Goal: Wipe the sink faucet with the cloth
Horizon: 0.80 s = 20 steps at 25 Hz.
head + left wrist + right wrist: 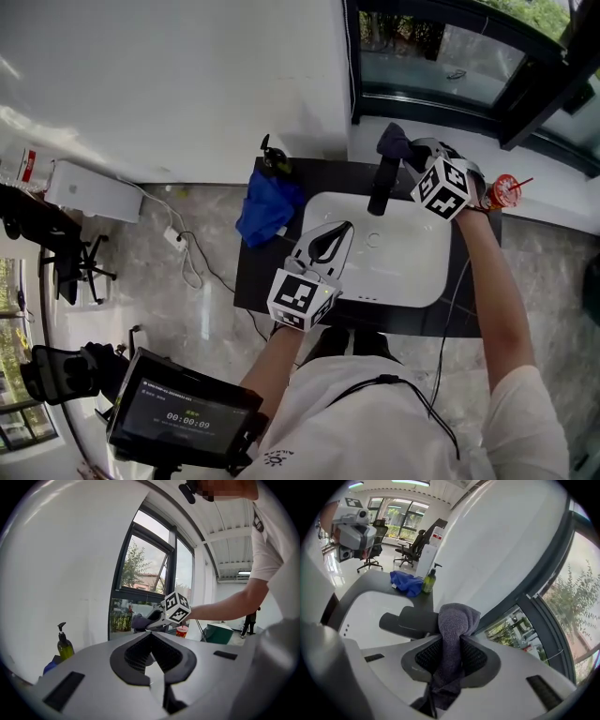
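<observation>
The black faucet [380, 187] stands at the back of the white sink [412, 272]. My right gripper [405, 155] is over the faucet's rear end, shut on a dark grey cloth [394, 141]. In the right gripper view the cloth [457, 616] bulges out past the jaws of the right gripper [451, 639], and its wad rests against the end of the faucet [405, 620]. My left gripper [347, 226] hovers over the basin's left part, fingertips together and empty. In the left gripper view the left gripper [151, 635] points toward the cloth [139, 620].
A blue cloth [267, 206] and a green soap bottle [274, 159] sit on the black counter [253, 272] left of the sink. A red cup [506, 192] stands at the right by the window ledge. A screen [187, 417] is near my body, and cables [187, 253] lie on the floor.
</observation>
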Available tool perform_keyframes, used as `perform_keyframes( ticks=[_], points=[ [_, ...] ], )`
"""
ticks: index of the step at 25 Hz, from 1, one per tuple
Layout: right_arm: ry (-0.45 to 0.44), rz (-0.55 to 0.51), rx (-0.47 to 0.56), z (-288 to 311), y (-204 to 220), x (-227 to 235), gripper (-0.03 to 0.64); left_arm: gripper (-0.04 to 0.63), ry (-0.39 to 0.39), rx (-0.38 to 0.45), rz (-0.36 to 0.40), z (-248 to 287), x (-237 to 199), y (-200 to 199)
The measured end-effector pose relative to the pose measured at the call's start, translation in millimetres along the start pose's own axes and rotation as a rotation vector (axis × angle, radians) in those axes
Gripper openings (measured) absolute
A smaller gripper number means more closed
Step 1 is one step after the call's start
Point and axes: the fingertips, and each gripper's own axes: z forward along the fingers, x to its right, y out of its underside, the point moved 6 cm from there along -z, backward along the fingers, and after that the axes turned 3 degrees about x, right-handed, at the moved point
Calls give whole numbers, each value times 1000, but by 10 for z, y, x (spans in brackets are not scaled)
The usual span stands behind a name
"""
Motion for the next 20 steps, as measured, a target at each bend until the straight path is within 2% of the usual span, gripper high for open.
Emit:
perform_keyframes(
  ticks=[3, 7, 9, 11, 13, 15, 20],
  points=[
    [-74, -52, 14, -77, -22, -182, 103, 0, 9, 3, -2, 19, 13, 11],
    [-264, -95, 63, -232, -81, -560, 103, 0, 33, 5, -2, 86, 54, 20],
    [-358, -89, 87, -322, -106, -725, 103, 0, 46, 6, -1, 123, 86, 13],
    [-392, -49, 131, -445, -142, -775, 103, 0, 58, 6, 2, 145, 124, -8],
    [-354, 22, 197, -577, -186, -662, 103, 0, 65, 6, 3, 148, 150, -27],
    [-266, 75, 230, -641, -202, -430, 103, 0, 64, 5, 3, 142, 153, -35],
    [-36, 75, 159, -476, -126, 106, 103, 0, 55, -2, 8, 142, 119, -14]
  ],
)
